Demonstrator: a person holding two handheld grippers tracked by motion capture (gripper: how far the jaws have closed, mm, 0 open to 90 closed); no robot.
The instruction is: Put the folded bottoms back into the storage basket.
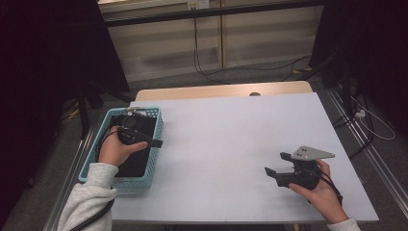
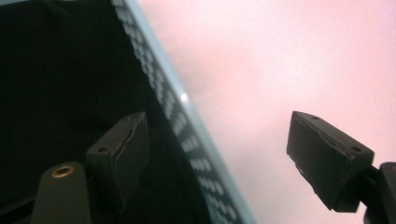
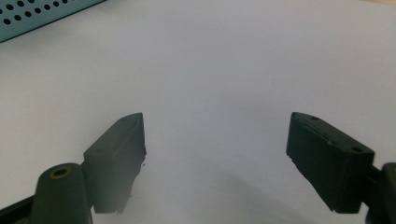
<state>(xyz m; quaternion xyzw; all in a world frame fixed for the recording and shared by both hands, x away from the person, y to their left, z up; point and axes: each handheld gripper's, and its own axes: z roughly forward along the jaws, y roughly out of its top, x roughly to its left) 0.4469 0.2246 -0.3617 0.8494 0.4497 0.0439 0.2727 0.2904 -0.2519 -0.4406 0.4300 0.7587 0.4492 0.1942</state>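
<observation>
Basket (image 1: pixel 155 126) first: the light blue perforated plastic basket sits at the left edge of your white desk (image 1: pixel 231 144), and your left gripper (image 2: pixel 217 154) straddles its near-side wall. In the left gripper view the blue rim runs up between your jaws, one jaw inside over the dark contents (image 1: pixel 137 161), the other outside over the desk. Those jaws stand wide apart and grip nothing yet.

What lies in the basket is black and hard to read; it looks like a flat, soft item, but you cannot tell more from here.

Judging by its thin, holed wall, the basket is probably light and a little springy, stiff enough at the rim. Take hold on the rim itself, where it runs between your jaws, rather than lower on the perforated wall, which may flex. Smooth plastic could slip, so close squarely across it.

Your right gripper (image 1: pixel 281 168) hovers over bare desk, well apart from the basket, its jaws spread wide and empty. Ahead of them, far off to the left, a corner of the basket shows.
</observation>
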